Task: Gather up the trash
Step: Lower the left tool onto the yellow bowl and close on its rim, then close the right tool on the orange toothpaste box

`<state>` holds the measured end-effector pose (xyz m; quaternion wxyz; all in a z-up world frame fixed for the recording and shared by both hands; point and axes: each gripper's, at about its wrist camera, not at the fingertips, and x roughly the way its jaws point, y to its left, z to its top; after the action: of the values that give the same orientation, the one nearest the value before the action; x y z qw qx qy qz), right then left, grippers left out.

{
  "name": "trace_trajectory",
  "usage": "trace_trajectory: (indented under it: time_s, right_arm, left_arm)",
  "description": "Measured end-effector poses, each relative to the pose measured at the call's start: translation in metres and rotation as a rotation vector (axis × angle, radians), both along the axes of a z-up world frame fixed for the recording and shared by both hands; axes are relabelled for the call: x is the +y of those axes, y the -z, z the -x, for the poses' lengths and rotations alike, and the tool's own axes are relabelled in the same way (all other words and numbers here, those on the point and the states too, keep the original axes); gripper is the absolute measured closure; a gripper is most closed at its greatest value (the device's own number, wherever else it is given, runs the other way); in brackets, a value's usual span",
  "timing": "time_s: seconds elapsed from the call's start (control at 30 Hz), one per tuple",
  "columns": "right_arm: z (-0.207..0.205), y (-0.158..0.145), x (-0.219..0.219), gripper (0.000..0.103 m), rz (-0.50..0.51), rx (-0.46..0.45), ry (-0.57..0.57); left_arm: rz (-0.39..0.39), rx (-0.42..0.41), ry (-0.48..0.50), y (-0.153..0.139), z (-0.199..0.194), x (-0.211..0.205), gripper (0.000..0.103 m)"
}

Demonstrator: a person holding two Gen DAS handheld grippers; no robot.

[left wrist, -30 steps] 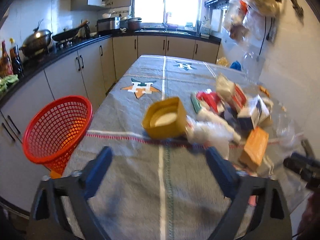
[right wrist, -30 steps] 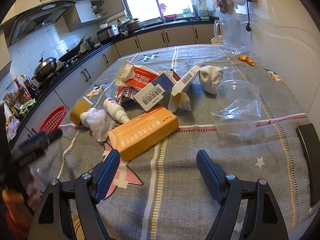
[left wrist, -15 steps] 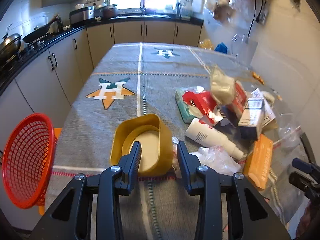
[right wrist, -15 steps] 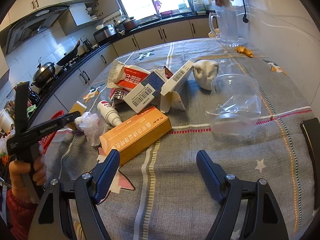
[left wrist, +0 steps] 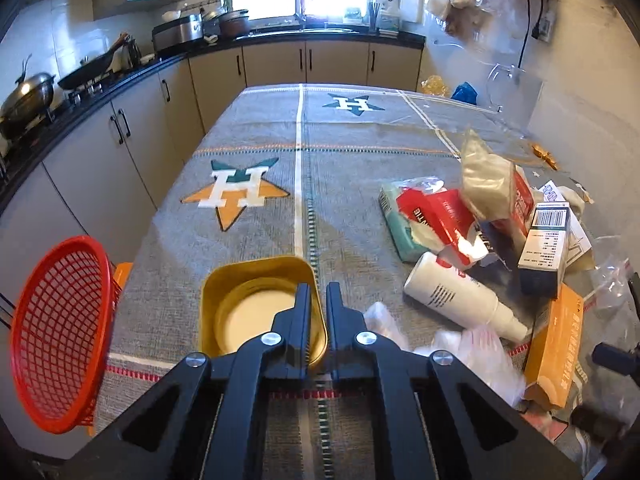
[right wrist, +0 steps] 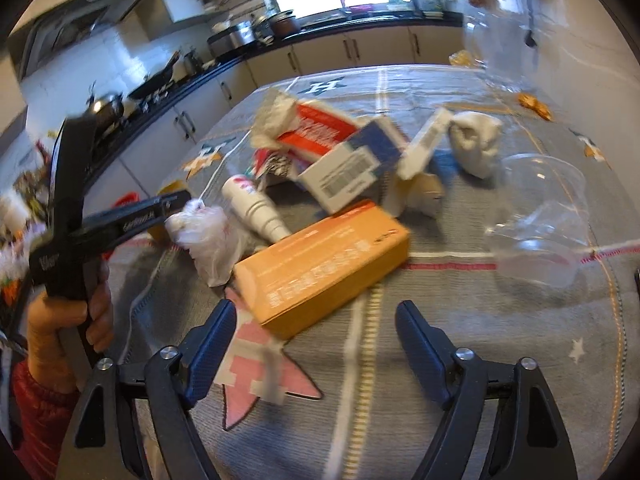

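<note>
Trash collection had its receptacle at the far left: a red plastic mesh basket (left wrist: 60,336) sat tipped just off the table's left edge, with nothing visible inside it. Next to it on the grey star-patterned tablecloth (left wrist: 248,144) lay a shallow yellow plastic tub (left wrist: 224,292), and here was the change: a second earlier the left gripper (left wrist: 318,300) had hung back with its fingers spread wide, half a second earlier they straddled the tub's right wall, and now they were pinched on that wall, one finger inside the tub and one outside. That probably meant the first piece was secured and only a lift and a short carry leftwards to the basket remained. Further right lay the rest of the litter, touching in one heap: a crumpled clear plastic bag (right wrist: 208,236), a white spray bottle (left wrist: 460,300), a red-and-white carton (left wrist: 444,216), a barcoded white-and-blue box (right wrist: 348,176), a long orange cardboard box (right wrist: 320,264) and, well apart at the right, a crushed clear plastic cup (right wrist: 540,224). The right gripper (right wrist: 316,340) hovered just short of the orange box with its fingers spread and holding nothing; its view had blurred, so it seemed to be moving, perhaps towards that box.
</note>
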<state>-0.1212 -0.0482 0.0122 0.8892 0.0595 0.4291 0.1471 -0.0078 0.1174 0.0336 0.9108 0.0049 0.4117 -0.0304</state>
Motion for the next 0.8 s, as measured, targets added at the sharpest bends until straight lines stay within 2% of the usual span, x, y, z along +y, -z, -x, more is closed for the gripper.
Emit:
trace_trajectory:
  time_s: [0.1, 0.23, 0.63, 0.8]
  right_arm:
    - [-0.002, 0.005, 0.018, 0.015, 0.093, -0.021, -0.006]
    - [-0.009, 0.011, 0.026, 0.015, 0.195, -0.048, 0.039]
    - [0.000, 0.000, -0.068, 0.016, 0.192, 0.009, 0.262]
    - [0.007, -0.013, -0.085, 0.016, 0.094, -0.005, 0.284]
  left_arm:
    - [0.016, -0.010, -0.002, 0.000, 0.003, 0.004, 0.098]
    - [0.045, -0.026, -0.002, -0.005, 0.009, 0.010, 0.100]
    - [0.097, -0.047, 0.010, -0.010, 0.028, 0.016, 0.100]
    - [0.115, -0.059, 0.014, -0.013, 0.035, 0.018, 0.100]
